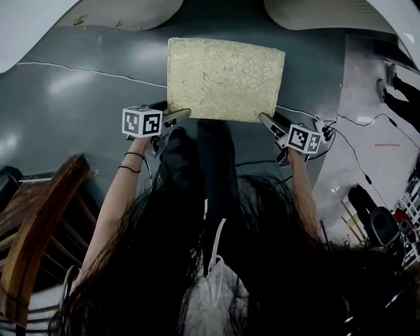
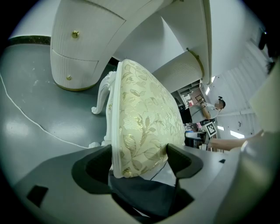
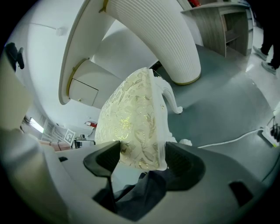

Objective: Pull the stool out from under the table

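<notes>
The stool (image 1: 226, 79), with a cream floral cushion, stands on the grey floor (image 1: 72, 98) just before the white desk's (image 1: 125, 12) 2 bases. The left hand-held gripper (image 1: 178, 116) and the right hand-held gripper (image 1: 265, 120) each clamp 1 near corner of its seat.

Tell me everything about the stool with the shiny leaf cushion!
The stool has a pale gold rectangular cushion patterned with shiny leaves. The cushion sits on a white frame with curly carved legs. The stool stands upright on the grey floor, near the white ribbed table bases. The left tool and the right tool each pinch a near corner of its seat.
</notes>
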{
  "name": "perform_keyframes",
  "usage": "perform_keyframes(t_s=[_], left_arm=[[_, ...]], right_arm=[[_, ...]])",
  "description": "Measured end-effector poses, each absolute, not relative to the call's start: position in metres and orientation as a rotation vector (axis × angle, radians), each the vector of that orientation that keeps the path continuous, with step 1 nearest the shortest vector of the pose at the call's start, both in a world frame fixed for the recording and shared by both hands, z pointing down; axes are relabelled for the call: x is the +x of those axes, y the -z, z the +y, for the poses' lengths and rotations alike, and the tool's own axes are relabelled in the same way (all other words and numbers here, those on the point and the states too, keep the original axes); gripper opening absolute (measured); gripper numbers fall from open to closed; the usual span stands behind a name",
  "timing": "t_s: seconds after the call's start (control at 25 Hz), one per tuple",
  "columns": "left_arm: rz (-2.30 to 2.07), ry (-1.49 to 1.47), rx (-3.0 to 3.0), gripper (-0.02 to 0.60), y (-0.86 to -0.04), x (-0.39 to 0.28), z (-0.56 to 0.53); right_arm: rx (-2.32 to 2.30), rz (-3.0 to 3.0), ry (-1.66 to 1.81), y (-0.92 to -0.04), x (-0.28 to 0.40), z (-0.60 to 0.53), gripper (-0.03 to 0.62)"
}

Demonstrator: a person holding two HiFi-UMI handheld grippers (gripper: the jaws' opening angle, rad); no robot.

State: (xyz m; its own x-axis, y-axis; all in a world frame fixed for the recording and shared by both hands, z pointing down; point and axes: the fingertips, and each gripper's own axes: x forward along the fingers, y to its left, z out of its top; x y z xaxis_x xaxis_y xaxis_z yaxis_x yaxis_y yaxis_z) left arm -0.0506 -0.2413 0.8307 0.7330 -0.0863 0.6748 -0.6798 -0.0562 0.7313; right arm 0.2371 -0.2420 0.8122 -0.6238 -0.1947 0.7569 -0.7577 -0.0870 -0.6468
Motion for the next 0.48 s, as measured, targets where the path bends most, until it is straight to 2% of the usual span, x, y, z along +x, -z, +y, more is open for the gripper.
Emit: perform_keyframes(t_s=[0.24,0.48], left_arm=[[-0.705,-0.518,1.493,0.394,-0.811,-0.056,-0.240],[-0.740,-0.440,1.624,0.393,-0.745,-0.059,-0.275]], right_arm=[[1.150,-1.717,-1.690,-0.796,0.241,-0.246,0.331],[1.195,-1.799,-1.675,-0.748,0.221,-0.268,0.331]])
